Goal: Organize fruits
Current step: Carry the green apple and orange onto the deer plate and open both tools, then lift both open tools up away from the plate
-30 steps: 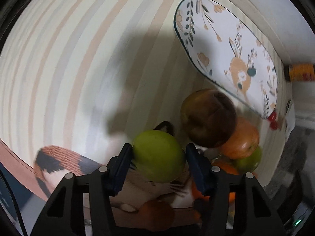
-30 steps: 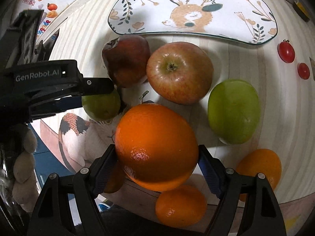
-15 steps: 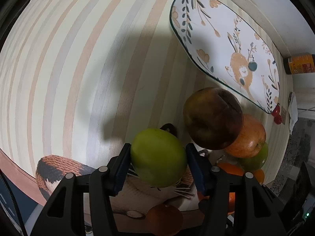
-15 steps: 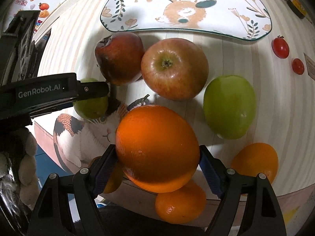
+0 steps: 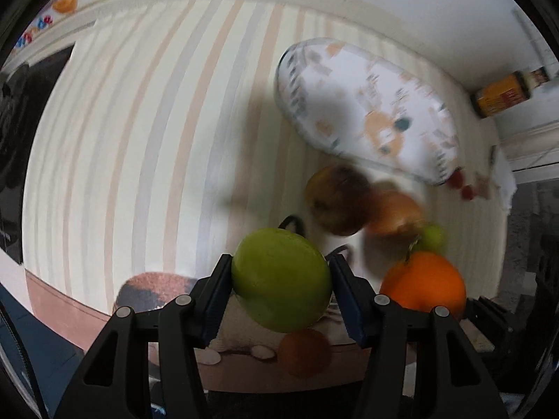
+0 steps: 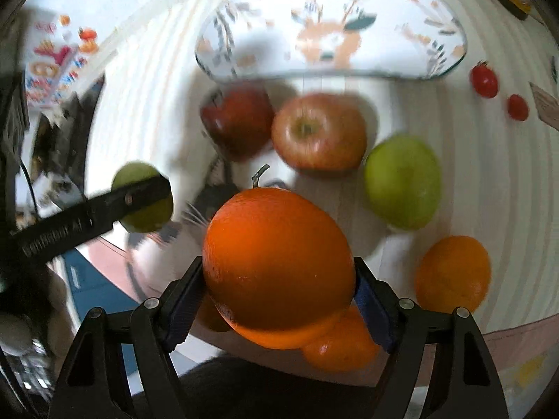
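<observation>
The left gripper clamps the green apple and the right gripper clamps the orange, so both should carry level to the plate and lower gently.

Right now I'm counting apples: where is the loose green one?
In the right wrist view the green apple lies on the striped mat, right of the red-yellow apple and above a loose orange.

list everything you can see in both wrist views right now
green apple: 1, held in left gripper
large orange: 1, held in right gripper
green apple on mat: 1, right of red apples
red apples: 2, below plate
small oranges: 2, mat's near edge
cherry tomatoes: 2, red, right of plate
plate: 1, white, deer print, empty
bottle: 1, orange, corner
striped mat: 1
left gripper: shut on apple
right gripper: shut on orange
</observation>
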A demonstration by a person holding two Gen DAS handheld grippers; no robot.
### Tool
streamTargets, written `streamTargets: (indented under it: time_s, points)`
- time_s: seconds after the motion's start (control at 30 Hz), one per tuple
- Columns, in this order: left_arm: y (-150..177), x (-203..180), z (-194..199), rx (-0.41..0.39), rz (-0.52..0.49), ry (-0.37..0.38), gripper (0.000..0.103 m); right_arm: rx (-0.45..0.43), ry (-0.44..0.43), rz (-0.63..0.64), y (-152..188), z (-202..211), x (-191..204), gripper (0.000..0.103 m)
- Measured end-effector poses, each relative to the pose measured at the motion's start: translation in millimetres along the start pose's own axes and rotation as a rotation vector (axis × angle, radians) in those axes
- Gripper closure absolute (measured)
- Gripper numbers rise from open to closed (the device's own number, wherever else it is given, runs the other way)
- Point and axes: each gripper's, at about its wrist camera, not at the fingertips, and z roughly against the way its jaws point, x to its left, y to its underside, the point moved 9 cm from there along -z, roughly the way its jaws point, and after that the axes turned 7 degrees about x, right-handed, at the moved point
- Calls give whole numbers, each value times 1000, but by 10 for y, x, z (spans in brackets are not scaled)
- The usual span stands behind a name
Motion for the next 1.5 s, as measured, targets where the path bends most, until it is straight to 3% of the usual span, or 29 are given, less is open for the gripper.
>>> streamTargets:
  time_s: [0.1, 0.27, 0.4, 0.57, 0.8, 1.13, 1.17, 1.2, 1.27, 1.3, 1.37, 1.5]
  points:
    - [-211, -98, 305, -48, -25, 47, 50, -76, -36, -27, -174, 395, -25, 21]
    - [-835, -404, 414, -89, -73, 74, 50, -193, -19, -66, -782, 863, -209, 21]
    - [-1390, -526, 115, -38, -84, 47, 50, -214, 62, -95, -1385, 783, -418, 21]
    - [-1852, -520, -467, 69, -83, -16, 50, -157, 142, -95, -1890, 466, -591, 21]
    - [-1997, -502, -820, 156, -62, -16, 50, -110, 184, -119, -2124, 243, -750, 21]
    - [-2032, -435, -905, 158, -37, -56, 49, -59, 156, -134, -2182, 220, -786, 20]
    - [-2035, -413, -893, 154, -31, -55, 45, -53, 158, -130, -2192, 213, -782, 20]
    - [-2039, -391, -865, 146, -31, -55, 31, -49, 160, -127, -2205, 203, -771, 20]
    - [-2041, -350, -769, 122, -37, -56, 17, -39, 157, -125, -2188, 194, -759, 19]
    - [-2047, -341, -724, 109, -43, -60, 17, -42, 145, -124, -2183, 209, -743, 18]
    - [-2051, -303, -640, 89, -42, -77, 17, -66, 156, -117, -2188, 270, -703, 6]
    - [-1994, -266, -469, 56, -47, -82, 17, -78, 202, -77, -2161, 400, -629, 6]
